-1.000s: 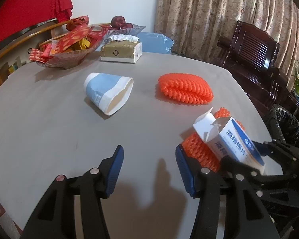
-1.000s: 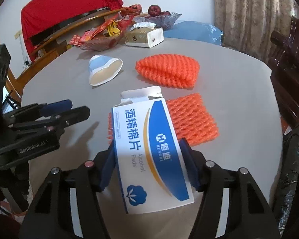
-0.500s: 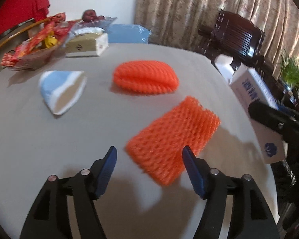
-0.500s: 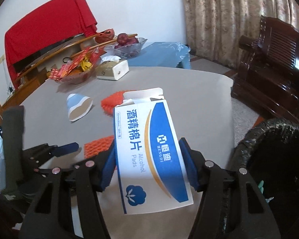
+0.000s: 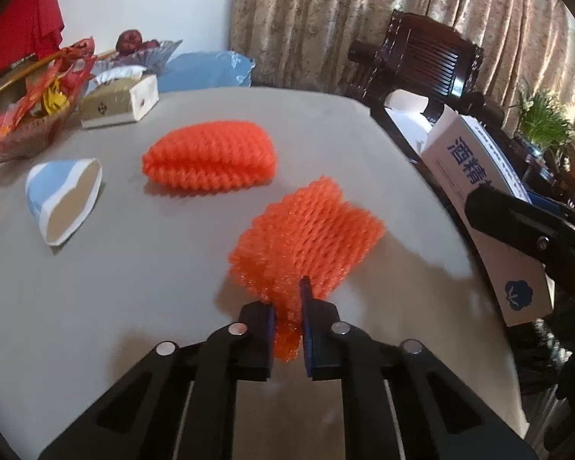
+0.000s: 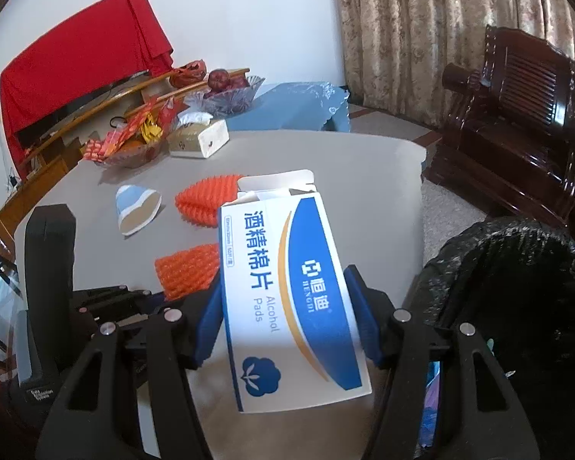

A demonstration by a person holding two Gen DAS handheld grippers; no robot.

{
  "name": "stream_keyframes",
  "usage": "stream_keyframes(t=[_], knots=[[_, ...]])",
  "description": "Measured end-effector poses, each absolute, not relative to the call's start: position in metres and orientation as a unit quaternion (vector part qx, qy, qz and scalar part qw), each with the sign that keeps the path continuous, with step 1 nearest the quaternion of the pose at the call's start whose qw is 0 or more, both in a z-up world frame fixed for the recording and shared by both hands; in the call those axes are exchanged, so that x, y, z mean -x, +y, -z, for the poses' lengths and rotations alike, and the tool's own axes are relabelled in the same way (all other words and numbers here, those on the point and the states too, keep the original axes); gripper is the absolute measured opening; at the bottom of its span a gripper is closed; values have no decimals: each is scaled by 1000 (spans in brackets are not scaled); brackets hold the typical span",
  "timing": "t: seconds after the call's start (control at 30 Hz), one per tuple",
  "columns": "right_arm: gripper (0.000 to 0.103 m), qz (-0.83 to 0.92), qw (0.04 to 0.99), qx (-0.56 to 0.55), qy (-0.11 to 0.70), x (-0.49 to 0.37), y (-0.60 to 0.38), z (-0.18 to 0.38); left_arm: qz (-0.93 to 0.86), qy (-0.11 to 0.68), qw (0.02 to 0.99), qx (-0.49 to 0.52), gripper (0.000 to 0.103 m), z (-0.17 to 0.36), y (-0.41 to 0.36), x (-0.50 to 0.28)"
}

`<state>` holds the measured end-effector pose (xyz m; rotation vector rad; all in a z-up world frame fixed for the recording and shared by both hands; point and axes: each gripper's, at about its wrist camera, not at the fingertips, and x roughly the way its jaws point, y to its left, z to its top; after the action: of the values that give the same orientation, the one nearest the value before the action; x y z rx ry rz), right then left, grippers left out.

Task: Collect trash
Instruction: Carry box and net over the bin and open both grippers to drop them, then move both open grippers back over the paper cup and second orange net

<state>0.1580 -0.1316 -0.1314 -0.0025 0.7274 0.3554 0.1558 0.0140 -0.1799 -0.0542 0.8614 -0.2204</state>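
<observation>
Grey worktop [image 5: 96, 306] before patterned curtains. The left claw [image 5: 287, 306] has just been closing and now pinches the near edge of an orange foam net [image 5: 306, 230], which lies on the worktop ahead of it. The right claw [image 6: 283, 314] is clamped on a blue-and-white box [image 6: 287, 287] (flap open), a black-lined bin [image 6: 517, 287] just to its right.

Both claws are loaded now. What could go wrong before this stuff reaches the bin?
The left claw, whose jaws have just been closing, pinches only a corner of the orange foam net; it may slip free. The alcohol pads box in the right claw has its flap open, and could spill anything left inside before reaching the bin.
</observation>
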Motion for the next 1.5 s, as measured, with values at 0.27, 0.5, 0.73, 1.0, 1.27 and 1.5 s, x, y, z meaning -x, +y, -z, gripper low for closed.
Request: stream_keyframes(t=[0.27,0.5,0.73,1.0,1.27,1.5], knots=[[58,-150,935,-12,322,-138,-165,100,127,371,919,33,11,129,4,-138],[58,-105,947,-24,303,-113,-216,80,164,337,927,16,11,87,-35,-126],[56,-39,951,-33,303,-90,-274,82,224,323,920,-7,11,71,-93,-116],[55,31,943,-33,331,-78,-329,110,289,337,895,-38,11,85,-163,-117],[83,88,938,-60,330,-66,-364,126,318,386,864,-60,52,118,-209,-128],[97,98,941,-80,315,-64,-370,122,301,372,876,-58,70,111,-195,-125]])
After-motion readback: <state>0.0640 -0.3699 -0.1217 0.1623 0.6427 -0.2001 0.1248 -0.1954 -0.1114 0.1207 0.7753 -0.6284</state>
